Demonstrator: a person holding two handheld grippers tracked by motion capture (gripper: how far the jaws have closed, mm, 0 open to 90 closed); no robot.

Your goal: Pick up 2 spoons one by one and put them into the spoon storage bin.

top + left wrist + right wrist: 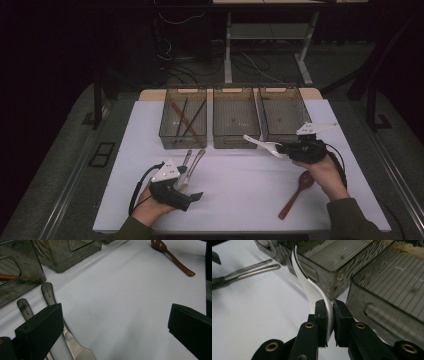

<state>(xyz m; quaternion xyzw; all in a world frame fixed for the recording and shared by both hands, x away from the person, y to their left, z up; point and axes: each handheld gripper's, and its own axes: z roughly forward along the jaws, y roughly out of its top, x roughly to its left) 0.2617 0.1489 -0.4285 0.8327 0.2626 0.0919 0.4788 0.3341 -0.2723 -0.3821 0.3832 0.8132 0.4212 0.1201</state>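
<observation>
While the left claw (192, 196) rests low at the near left of the counter (235, 185) with its jaws spread wide over bare white surface, the right claw (280, 148) is clamped on a white spoon (262, 144). In the right gripper view the two black pads pinch the spoon's (312, 290) bowl end edge-on, and its curved handle rises up and away toward the bins. From the high view the spoon hangs clear of the counter, just in front of the gap between the middle bin (235, 117) and the right bin (282, 114), handle pointing left. The left bin (183, 117) holds a few dark sticks, which I cannot make out well. Two metal utensils (192, 162) lie side by side just beyond the left claw, one partly under its jaw in the left gripper view. A brown wooden spoon (297, 192) lies on the counter near the right hand (325, 172), apart from the claw.
</observation>
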